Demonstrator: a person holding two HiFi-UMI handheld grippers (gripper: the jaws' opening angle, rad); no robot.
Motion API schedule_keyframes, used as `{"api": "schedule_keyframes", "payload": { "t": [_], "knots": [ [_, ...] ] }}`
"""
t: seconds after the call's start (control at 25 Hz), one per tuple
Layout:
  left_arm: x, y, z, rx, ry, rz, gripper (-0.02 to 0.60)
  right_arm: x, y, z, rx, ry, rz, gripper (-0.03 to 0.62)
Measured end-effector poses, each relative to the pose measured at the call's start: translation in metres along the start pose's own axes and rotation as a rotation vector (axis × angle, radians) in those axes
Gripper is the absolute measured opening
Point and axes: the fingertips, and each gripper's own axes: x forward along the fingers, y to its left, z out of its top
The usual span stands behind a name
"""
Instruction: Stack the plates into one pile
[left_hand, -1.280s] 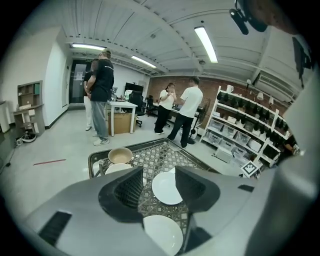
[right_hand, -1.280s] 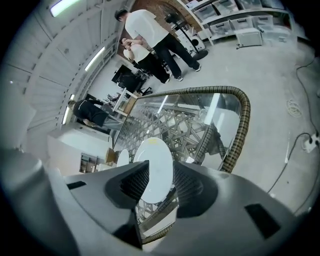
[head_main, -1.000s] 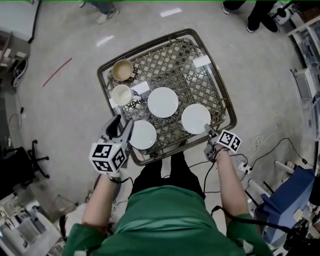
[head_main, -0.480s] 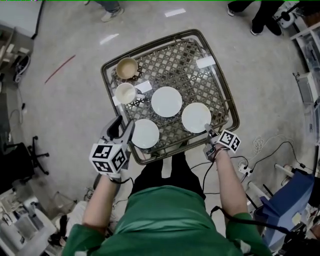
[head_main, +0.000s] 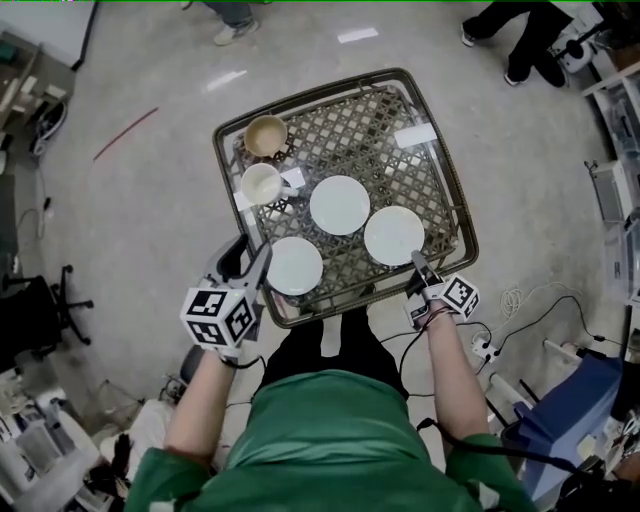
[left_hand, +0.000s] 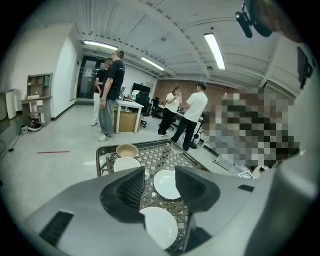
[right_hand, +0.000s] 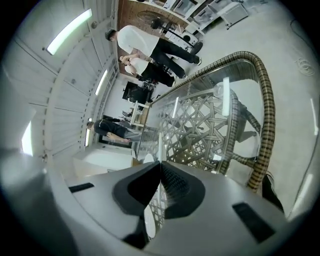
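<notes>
Head view: we look down on a lattice table (head_main: 360, 140) with three white plates lying apart, none stacked yet.
Right plate (head_main: 394, 235): it sits at 4 o'clock on the table, nearest our right hand, so we take it first.
Right gripper (head_main: 417, 262): it comes at that plate from 5 o'clock. Its jaws have just been closing and now pinch the near rim, which the right gripper view shows edge-on between the pads. We grip the rim because a flat plate offers no other hold.
Middle plate (head_main: 340, 204): it lies at the table's centre, at 10 o'clock from the right plate and just beside it. We judge it a likely base for the pile.
Left plate (head_main: 294, 266): it lies at 7 o'clock, close to the near edge.
Left gripper (head_main: 250, 256): it hovers at 9 o'clock of the left plate, jaws apart and empty, lined up, we think, for its own pickup.
Cups (head_main: 262, 184): two stand at 10 o'clock, away from the plates.
Risk: a thin rim pinch may let the plate tip as it lifts.
</notes>
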Motion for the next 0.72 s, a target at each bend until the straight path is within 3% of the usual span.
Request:
{"api": "schedule_keyframes", "payload": {
  "t": [0.32, 0.72],
  "knots": [
    [-0.020, 0.011, -0.001, -0.013, -0.021, 0.009, 0.198, -0.007, 0.030, 0.006, 0.007, -0.054, 0.088, 0.028],
    [-0.044, 0.039, -0.005, -0.036, -0.043, 0.043, 0.198, 0.033, 0.069, -0.019, -0.021, -0.002, 0.126, 0.028]
  ]
}}
